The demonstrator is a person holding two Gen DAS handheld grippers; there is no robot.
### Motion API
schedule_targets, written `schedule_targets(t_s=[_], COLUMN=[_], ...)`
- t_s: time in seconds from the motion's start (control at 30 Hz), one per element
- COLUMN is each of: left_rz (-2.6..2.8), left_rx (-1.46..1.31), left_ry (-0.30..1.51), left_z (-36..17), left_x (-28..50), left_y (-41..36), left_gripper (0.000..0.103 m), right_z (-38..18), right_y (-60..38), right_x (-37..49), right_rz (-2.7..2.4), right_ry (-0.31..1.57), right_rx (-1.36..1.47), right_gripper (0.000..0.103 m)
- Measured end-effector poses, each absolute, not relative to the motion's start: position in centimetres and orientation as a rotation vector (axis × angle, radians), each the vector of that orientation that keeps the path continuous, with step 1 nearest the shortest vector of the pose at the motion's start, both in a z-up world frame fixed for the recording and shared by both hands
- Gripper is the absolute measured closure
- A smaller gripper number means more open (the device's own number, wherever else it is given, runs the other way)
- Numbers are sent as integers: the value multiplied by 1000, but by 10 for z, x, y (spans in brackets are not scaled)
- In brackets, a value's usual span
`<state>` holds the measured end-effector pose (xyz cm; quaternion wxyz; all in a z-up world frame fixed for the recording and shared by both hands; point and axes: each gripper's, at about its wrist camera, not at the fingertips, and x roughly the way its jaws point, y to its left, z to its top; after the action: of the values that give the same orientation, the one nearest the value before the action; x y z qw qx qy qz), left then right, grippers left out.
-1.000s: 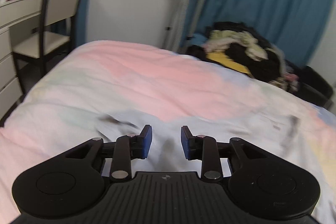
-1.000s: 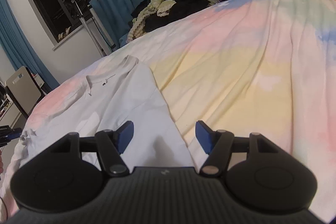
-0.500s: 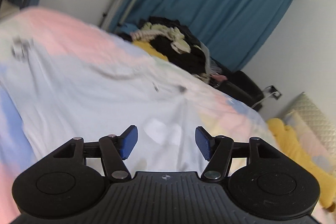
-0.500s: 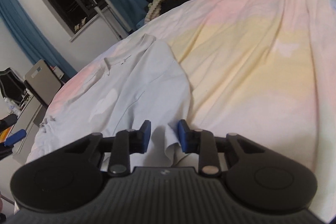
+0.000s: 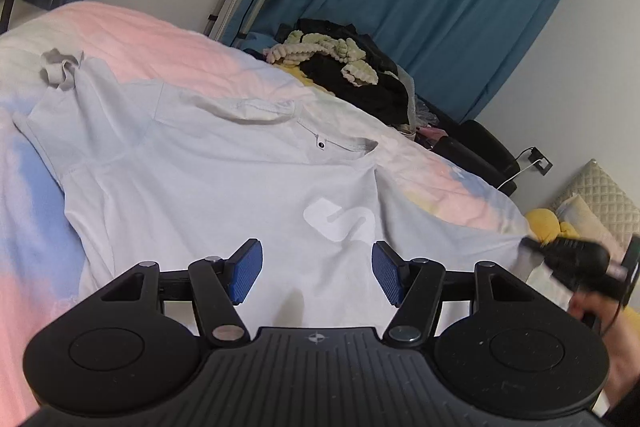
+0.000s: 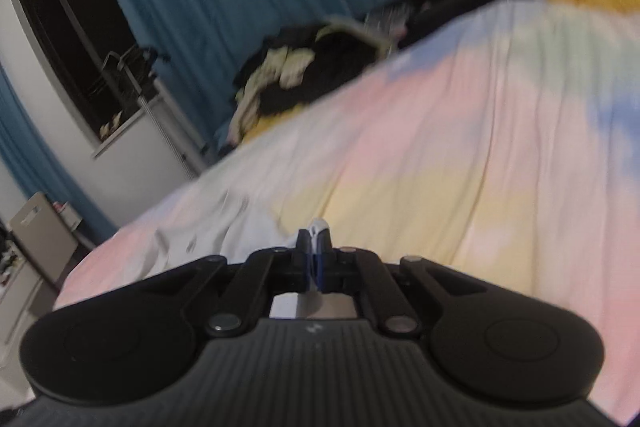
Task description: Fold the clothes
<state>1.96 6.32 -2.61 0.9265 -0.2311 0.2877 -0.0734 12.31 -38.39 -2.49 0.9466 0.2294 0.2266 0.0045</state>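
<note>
1. The left black plastic two-finger gripper (image 5: 317,277) has a ribbed central plate with a small compass-like mark, flanked by two round housings.
2. Its fingers end in ridged blue pads (image 5: 247,275); silver pivot screws dot the linkage.
3. The right black two-finger gripper (image 6: 315,255) is built alike.
</note>
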Motion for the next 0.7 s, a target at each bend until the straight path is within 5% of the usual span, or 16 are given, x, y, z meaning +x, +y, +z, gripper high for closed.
schedule_targets(t_s=[0.17, 0.5, 0.7], left_rz=[-168, -166, -151], left_rx=[-467, -416, -371], left_ry=[577, 664, 682], left_z=[-29, -54, -61], left_x=[24, 53, 63], left_y=[62, 53, 47], left_gripper=[38, 38, 38], right_z=[-13, -125, -135], right_y=[-416, -461, -463], right_x=[167, 221, 215], right_rz=[-132, -250, -219], right_ry=[426, 578, 566], right_rx=[306, 219, 283], right_gripper=[100, 99, 93])
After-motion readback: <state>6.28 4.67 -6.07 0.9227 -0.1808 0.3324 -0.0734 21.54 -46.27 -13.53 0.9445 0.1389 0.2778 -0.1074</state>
